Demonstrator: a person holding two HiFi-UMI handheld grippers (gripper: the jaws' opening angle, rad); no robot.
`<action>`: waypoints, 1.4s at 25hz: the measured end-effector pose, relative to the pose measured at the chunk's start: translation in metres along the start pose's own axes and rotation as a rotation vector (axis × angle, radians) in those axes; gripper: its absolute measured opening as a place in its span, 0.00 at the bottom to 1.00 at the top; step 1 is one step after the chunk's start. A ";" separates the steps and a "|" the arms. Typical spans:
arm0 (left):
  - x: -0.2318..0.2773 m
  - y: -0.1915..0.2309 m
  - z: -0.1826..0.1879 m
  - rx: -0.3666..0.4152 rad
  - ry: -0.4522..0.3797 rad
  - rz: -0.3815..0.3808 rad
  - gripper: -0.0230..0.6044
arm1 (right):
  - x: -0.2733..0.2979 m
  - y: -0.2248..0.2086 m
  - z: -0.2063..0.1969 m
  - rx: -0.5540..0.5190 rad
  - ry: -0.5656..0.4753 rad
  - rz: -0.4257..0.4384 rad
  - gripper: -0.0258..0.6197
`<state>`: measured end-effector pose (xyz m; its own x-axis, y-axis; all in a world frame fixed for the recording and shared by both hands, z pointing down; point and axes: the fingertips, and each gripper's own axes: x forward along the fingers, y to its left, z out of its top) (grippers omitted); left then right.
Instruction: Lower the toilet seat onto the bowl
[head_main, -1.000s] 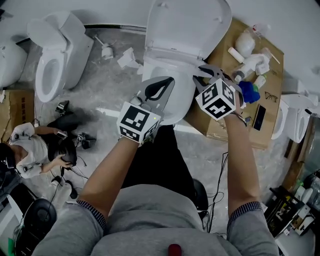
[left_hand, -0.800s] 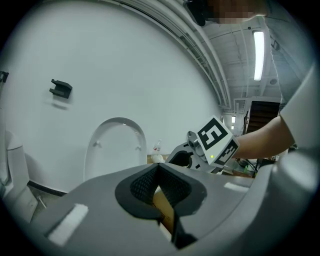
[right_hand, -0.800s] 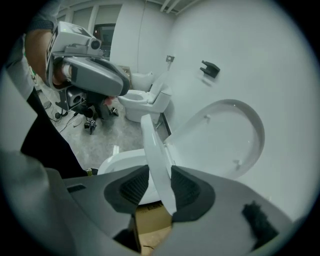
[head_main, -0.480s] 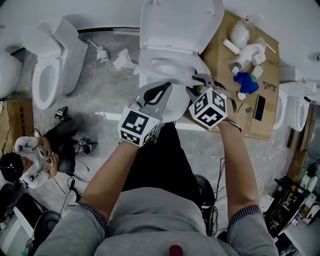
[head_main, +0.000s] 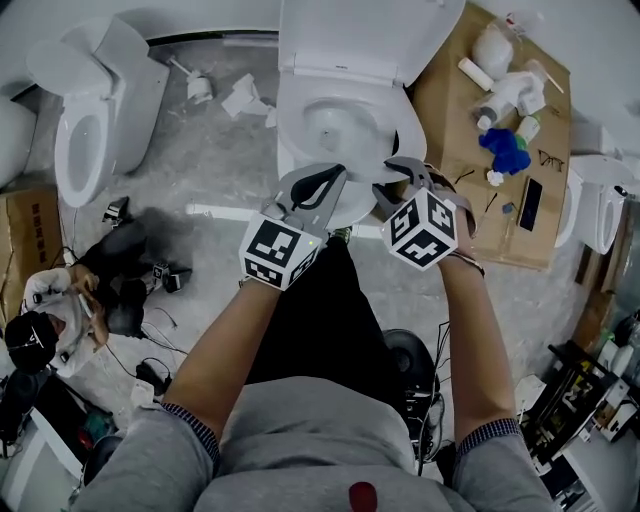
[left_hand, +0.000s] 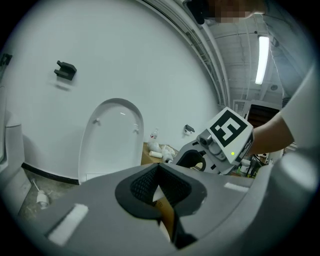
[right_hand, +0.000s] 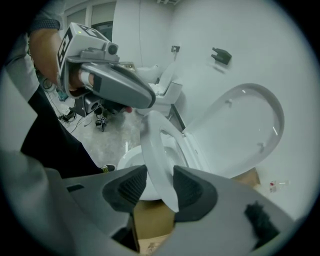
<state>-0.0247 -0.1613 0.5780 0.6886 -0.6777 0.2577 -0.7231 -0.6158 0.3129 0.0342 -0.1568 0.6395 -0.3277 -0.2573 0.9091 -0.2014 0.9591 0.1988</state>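
A white toilet stands at the top middle of the head view, its lid (head_main: 360, 35) upright over the bowl (head_main: 300, 140). In the right gripper view the seat ring (right_hand: 155, 150) hangs tilted partway down over the bowl (right_hand: 129, 156), away from the lid (right_hand: 245, 130). My right gripper (right_hand: 159, 189) straddles the seat's front edge. Its jaws have just been opening, and the pads no longer clamp the seat. It sits at the bowl's right front (head_main: 396, 178). My left gripper (head_main: 335, 172) hovers over the bowl's front, shut on nothing (left_hand: 160, 192).
A second toilet (head_main: 85, 130) stands at the left and a third (head_main: 600, 210) at the right edge. Flattened cardboard (head_main: 450, 110) beside the bowl carries bottles and a blue cloth. A person (head_main: 60, 300) sits on the floor at lower left among cables.
My right gripper has moved left and down towards the bowl's front, with the seat between its jaws. My left gripper has sunk a little. The seat has come away from the lid.
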 end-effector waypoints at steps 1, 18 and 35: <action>0.000 0.000 -0.006 -0.007 0.006 0.001 0.05 | 0.002 0.005 -0.002 -0.002 0.001 0.009 0.31; 0.000 0.005 -0.092 -0.098 0.110 0.038 0.05 | 0.051 0.092 -0.039 0.031 -0.003 0.188 0.33; -0.005 -0.002 -0.167 -0.128 0.171 0.032 0.05 | 0.103 0.138 -0.067 0.212 0.037 0.260 0.33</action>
<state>-0.0174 -0.0899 0.7283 0.6720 -0.6118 0.4172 -0.7399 -0.5316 0.4123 0.0345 -0.0433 0.7853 -0.3609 0.0012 0.9326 -0.3043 0.9451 -0.1189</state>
